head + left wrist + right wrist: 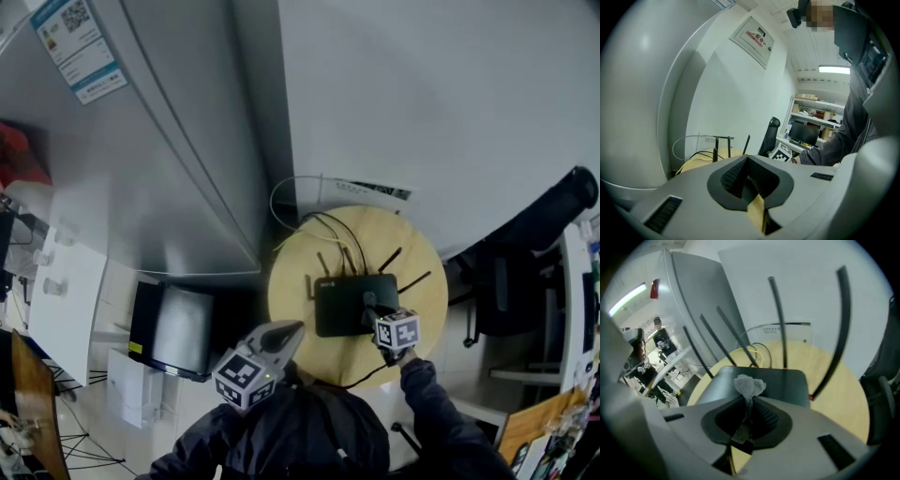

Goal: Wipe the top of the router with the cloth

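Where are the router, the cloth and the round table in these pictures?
router (342, 306): head view, middle of its black top.
cloth (749, 385): right gripper view, its bunched tip.
round table (289, 311): head view, bare wood.

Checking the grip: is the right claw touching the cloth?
Touching. The right gripper view shows the right claw shut on the cloth, which is pinched between its jaws.
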The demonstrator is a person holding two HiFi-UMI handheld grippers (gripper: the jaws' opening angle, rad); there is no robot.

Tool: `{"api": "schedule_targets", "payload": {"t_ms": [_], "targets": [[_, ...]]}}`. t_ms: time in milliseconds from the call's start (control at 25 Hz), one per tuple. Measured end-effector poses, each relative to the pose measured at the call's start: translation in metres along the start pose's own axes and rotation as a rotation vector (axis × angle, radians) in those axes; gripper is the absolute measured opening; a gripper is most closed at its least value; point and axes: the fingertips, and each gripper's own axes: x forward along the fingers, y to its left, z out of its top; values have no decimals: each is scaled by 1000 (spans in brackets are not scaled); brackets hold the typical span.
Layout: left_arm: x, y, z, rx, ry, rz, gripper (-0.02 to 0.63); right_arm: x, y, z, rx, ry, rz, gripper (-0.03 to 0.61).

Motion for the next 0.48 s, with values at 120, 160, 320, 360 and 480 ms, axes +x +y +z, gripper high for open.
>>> {"api": "schedule_targets", "payload": {"t_ms": [120,160,320,360,480], "targets": [[-1,-1,-1,-2,-1,4,-6,16,61,6,-39,2,99,69],[-1,-1,0,-1,-3,6,-6,21,81,7,-54,4,130,69],[-1,-3,-1,5,-5,12,-6,39,137,1,-124,44,205,69],[-1,-4,-1,5,-3,12,-7,42,142,-3,-133,62,208,69],[-2,-5,-1,10,-8,14,-6,45,134,-15,-114,85,202,69]]}}
